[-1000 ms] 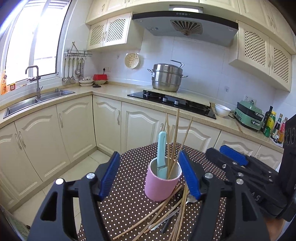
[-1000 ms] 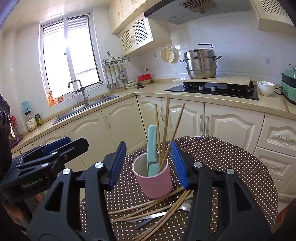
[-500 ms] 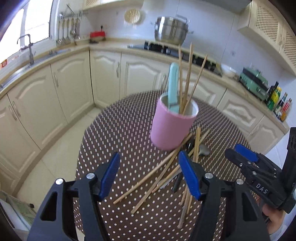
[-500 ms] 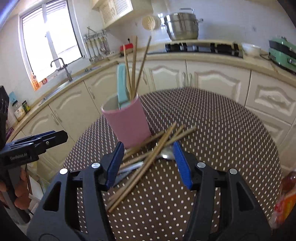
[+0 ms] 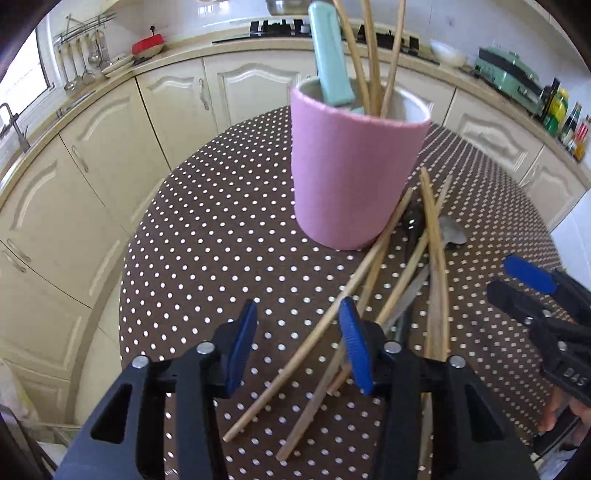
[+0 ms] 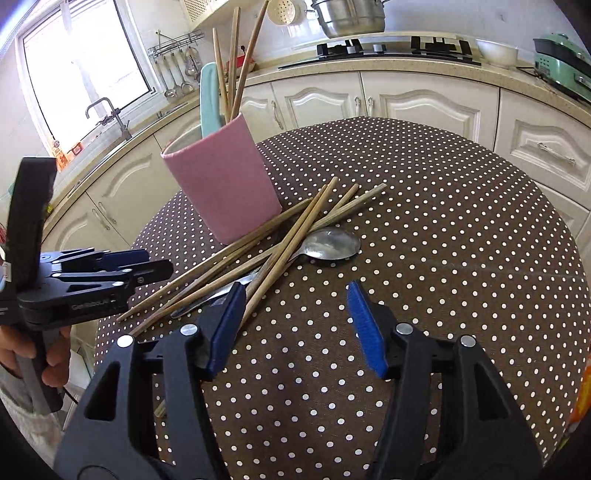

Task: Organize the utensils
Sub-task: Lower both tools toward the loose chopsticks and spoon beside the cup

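Note:
A pink cup stands on the round dotted table and holds a mint-handled utensil and three chopsticks. Several loose wooden chopsticks lie in a pile beside the cup, over a metal spoon and a dark-handled utensil. My left gripper is open and low over the near ends of the chopsticks. My right gripper is open and empty, just in front of the pile. The cup and chopsticks show in the right wrist view too.
Cream kitchen cabinets and a counter curve behind the table, with a sink under the window, a hob and a steel pot. A green appliance and bottles stand at the right of the counter.
Both grippers have dropped and tilted down toward the table, closing in on the pile of chopsticks. The cup and utensils have not moved.

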The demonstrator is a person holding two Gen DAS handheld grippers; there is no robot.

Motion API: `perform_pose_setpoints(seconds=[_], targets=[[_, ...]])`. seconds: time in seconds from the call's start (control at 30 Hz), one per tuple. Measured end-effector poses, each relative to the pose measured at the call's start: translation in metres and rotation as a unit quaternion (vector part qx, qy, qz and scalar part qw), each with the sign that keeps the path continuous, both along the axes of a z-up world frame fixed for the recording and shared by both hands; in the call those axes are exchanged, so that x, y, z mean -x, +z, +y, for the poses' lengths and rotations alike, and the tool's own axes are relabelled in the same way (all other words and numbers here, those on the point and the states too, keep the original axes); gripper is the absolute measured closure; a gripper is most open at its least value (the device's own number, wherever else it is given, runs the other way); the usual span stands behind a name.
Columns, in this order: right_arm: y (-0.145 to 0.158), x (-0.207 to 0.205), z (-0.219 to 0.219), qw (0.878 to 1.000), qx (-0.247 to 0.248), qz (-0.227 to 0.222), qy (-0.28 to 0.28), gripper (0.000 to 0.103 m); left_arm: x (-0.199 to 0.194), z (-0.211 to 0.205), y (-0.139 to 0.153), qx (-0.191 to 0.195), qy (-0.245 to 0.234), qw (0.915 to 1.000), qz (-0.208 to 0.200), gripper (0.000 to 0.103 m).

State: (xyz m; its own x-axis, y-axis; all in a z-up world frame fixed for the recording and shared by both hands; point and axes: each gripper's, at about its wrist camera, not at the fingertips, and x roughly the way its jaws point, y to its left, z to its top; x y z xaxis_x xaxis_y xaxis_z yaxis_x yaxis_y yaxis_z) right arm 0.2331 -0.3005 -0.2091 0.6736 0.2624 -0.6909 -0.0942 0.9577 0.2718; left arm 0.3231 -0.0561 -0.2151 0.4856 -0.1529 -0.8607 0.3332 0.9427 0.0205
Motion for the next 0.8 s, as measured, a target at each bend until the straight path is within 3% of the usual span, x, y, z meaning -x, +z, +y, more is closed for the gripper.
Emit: perform_pose_setpoints(seconds=[0.23,0.4,0.5,0.8], targets=[[-0.012,-0.012,0.005,1.0,-0.001,0.019,0.008,0.045,-0.014,-0.012,-0.015,-0.046,-0.009,0.9989,0.004,0.074],[-0.019,-0.02,0.018,0.999,0.01,0.027,0.019,0.045,-0.017,-0.026,-0.018,-0.051,-0.027,0.9984,-0.003,0.094],[-0.022,-0.029,0.028,0.999,0.031,0.038,0.018,0.045,-0.013,-0.033,-0.02,-0.055,-0.032,0.9979,-0.008,0.099],[-0.025,-0.035,0.038,0.997,0.066,0.047,0.02,0.042,0.016,-0.043,-0.017,-0.051,-0.043,0.9978,0.002,0.103]])
